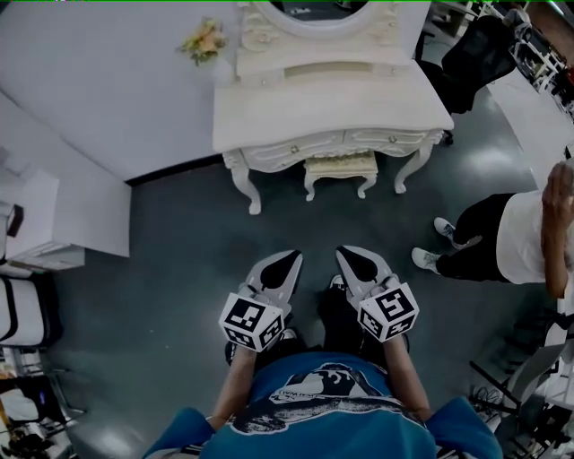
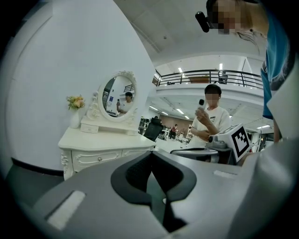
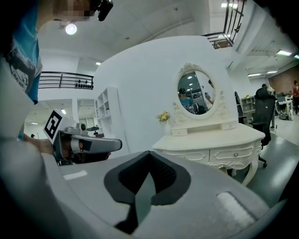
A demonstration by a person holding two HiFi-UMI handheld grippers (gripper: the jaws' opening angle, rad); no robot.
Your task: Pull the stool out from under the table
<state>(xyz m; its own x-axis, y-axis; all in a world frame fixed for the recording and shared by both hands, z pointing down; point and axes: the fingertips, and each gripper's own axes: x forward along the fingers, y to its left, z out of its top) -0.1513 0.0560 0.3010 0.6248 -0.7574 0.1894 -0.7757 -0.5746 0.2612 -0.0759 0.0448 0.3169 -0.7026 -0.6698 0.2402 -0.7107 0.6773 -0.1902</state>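
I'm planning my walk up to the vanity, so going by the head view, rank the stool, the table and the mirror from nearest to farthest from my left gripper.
1. Stool: tucked under the table's front, ahead and slightly right of the left gripper.
2. Table: its top sits just beyond and over the stool.
3. Mirror: at the table's far back edge.
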